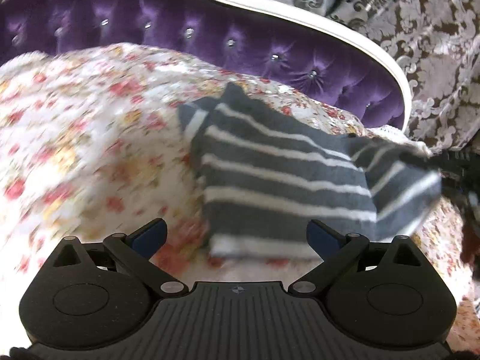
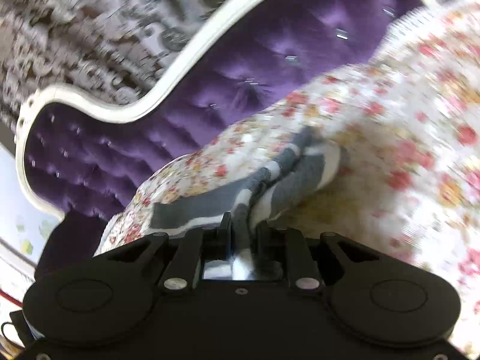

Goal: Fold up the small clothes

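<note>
Right hand-held gripper pinches the striped cloth, left one stands wide apart

Here the striped cloth (image 1: 285, 177), dark grey with thin white bands, lies on the bed (image 1: 90, 138), which is covered by a cream sheet with red and yellow flowers. In the left wrist view the cloth is already doubled over: a flat folded part sits near the middle of the bed, and a loose end runs off to the right, lifted clear of the sheet toward a dark shape at the picture's edge. The left hand-held gripper (image 1: 237, 234) hangs just before the near edge of the folded part, its jaws spread wide and nothing between them; its blue pads (image 1: 150, 234) touch no cloth.

In the right wrist view the right hand-held gripper (image 2: 243, 225) is clenched on a bunched end of the same cloth (image 2: 288, 177). The fabric is squeezed into a narrow rope between the nearly closed jaws and stretches away from them across the flowered sheet.

Behind the bed stands a purple tufted headboard (image 1: 168, 33) with shiny buttons and a curved white frame (image 1: 300, 15). Beyond the frame is a wall (image 1: 435, 45) patterned in brown and silver. Both views are blurred, so finer detail of the cloth cannot be told
</note>
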### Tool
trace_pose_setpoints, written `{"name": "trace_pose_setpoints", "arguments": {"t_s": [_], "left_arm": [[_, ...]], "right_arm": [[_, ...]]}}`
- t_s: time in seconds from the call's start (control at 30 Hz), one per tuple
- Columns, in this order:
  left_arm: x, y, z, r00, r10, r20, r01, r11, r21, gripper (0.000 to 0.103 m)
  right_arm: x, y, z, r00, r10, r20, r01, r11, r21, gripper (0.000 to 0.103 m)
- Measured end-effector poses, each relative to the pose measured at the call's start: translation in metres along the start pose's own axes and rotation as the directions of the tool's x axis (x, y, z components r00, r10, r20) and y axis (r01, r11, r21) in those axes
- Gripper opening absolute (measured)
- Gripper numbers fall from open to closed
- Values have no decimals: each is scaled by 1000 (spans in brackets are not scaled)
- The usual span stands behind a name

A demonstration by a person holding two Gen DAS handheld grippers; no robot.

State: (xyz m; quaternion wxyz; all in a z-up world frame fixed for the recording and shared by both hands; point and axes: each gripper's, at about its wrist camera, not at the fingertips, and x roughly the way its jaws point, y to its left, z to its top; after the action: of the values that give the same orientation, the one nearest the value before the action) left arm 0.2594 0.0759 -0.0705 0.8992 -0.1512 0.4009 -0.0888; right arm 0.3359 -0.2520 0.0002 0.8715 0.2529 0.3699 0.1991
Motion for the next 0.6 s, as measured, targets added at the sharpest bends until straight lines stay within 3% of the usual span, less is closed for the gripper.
{"name": "trace_pose_setpoints", "arguments": {"t_s": [0.2, 0.37, 0.43, 0.53, 0.6], "left_arm": [[-22, 26, -15, 1000, -25, 12, 26, 997, -68, 100], [-30, 42, -23, 1000, -25, 18, 26, 995, -99, 100], [-32, 48, -27, 1000, -23, 17, 25, 994, -109, 100], [-36, 55, -30, 999, -25, 22, 27, 994, -110, 100], [-40, 59, -30, 999, -28, 25, 30, 993, -117, 101]], "right_arm": [[46, 83, -5, 996, 44, -79, -54, 990, -131, 25], [105, 134, -36, 982, 39, -186, -80, 973, -215, 25], [128, 145, -52, 976, 2, -219, -60, 964, -260, 27], [136, 145, -63, 975, 21, -220, -84, 957, -278, 39], [124, 140, -60, 976, 102, -194, -149, 959, -242, 55]]}}
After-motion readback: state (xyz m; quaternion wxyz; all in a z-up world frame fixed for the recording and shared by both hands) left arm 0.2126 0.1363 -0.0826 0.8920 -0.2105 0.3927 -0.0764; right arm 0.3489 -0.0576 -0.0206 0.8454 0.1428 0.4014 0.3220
